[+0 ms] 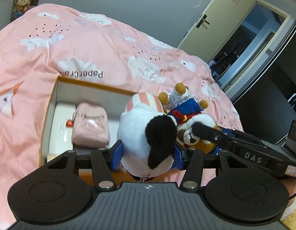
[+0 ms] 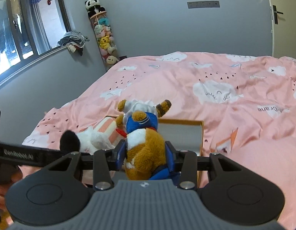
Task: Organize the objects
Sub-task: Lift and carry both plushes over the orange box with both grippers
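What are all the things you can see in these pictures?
White plush dog: one, white with a black ear and a pink-striped part, held between the left jaws over the box.
Brown plush dog: one, brown and white in a blue outfit, held between the right jaws.
Box: one, orange rim and white inside, open on the bed.
Pink pouch: one, pale pink, inside the box.
Bed cover: one, pink with white clouds.
Toy tube: one, clear, full of plush toys, in the corner, with a panda on top.
Door: one, cream, standing open.
Left gripper: black with blue pads.
Right gripper: black with blue pads.
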Demonstrator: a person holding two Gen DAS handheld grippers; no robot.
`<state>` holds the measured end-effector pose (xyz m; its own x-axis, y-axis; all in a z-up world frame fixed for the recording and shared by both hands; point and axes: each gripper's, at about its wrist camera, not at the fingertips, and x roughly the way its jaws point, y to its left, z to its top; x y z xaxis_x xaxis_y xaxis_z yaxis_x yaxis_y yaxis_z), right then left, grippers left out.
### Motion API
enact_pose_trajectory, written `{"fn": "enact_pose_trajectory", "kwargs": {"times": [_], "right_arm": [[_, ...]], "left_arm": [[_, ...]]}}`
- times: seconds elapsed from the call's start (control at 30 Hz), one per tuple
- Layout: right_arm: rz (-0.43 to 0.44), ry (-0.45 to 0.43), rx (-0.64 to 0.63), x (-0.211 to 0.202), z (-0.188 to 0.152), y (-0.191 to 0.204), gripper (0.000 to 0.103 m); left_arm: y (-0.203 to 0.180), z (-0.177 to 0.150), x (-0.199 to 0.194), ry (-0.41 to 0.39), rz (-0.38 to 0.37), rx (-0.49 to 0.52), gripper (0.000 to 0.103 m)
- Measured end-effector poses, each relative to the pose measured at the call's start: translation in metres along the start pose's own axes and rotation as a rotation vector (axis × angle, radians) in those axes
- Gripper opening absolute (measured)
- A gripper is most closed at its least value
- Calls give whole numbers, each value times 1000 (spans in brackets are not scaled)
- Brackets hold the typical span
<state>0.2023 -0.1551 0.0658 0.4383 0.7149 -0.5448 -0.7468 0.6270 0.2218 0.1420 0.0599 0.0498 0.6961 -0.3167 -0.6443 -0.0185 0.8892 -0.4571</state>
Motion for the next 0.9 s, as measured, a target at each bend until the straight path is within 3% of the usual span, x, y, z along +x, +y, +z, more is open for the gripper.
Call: {"fn": "enact_pose_trajectory", "kwargs": {"times": [0.2,0.43,0.67,0.9], "right_arm": [[-37,49,17,51,15,-15,44],[-133,150,31,101,9,-35,45],[-181,264,55,140,7,-48,46],[-206,357,129,164,10,-60,48]], "left_arm": [[24,32,46,90,-3,-21,60],[38,33,112,176,28,-20,60],[37,32,152,198,90,54,59],[43,34,171,199,81,47,59]]}}
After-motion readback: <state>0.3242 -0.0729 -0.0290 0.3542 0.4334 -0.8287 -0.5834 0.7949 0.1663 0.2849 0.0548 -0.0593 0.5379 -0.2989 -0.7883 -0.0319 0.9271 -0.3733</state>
